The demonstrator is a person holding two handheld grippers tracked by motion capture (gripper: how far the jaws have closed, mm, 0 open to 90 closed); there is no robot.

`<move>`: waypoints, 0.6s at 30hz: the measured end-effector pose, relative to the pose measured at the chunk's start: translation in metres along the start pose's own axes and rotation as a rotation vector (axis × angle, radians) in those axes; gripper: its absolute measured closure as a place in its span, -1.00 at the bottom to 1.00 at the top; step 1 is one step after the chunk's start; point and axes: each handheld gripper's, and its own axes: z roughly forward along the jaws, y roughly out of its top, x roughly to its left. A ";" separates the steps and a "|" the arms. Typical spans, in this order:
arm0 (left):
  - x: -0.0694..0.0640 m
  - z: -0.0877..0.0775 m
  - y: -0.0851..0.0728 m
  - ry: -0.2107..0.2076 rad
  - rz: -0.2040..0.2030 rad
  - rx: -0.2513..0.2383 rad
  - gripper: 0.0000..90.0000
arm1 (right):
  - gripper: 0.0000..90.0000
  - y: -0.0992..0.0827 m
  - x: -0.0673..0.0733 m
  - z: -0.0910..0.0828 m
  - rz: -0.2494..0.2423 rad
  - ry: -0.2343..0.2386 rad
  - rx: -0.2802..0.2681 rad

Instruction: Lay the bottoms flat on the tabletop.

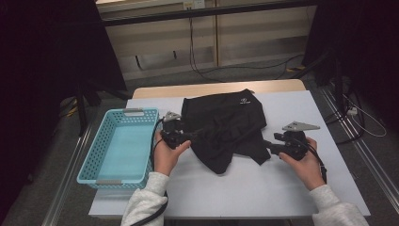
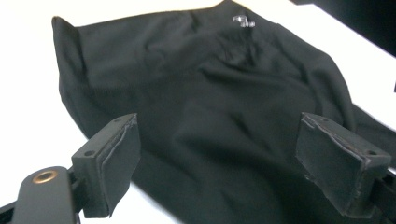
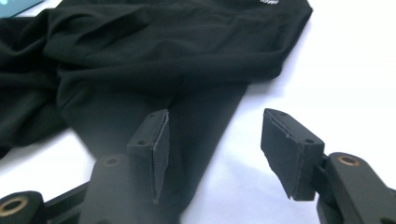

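High view: a black garment (image 1: 226, 127) lies loosely bunched in the middle of the white bench (image 1: 263, 188), with an empty blue basket (image 1: 120, 146) just to its left. The left gripper (image 1: 188, 135) sits at the garment's left edge, the right gripper (image 1: 269, 146) at its lower right corner.

Left gripper view: jaws wide apart over the cloth (image 2: 210, 116), pressing on nothing.

Right gripper view: jaws parted above a trailing flap (image 3: 187, 121), gripping nothing.

Judging by this, folding looks unfinished and packing into the basket has not begun.
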 end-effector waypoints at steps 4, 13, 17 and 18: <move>-0.001 0.001 -0.010 0.001 0.020 0.006 -0.67 | -0.10 -0.004 0.001 0.000 -0.010 -0.004 0.032; -0.004 -0.003 -0.012 0.001 0.046 0.003 -0.69 | 0.00 -0.006 -0.002 0.004 0.011 -0.030 0.045; -0.006 -0.003 -0.013 -0.016 0.048 0.014 -0.70 | 0.06 -0.004 0.000 0.007 0.002 -0.040 0.052; -0.006 -0.003 -0.014 -0.015 0.046 0.014 -0.71 | 0.09 -0.003 0.001 0.008 0.001 -0.033 0.055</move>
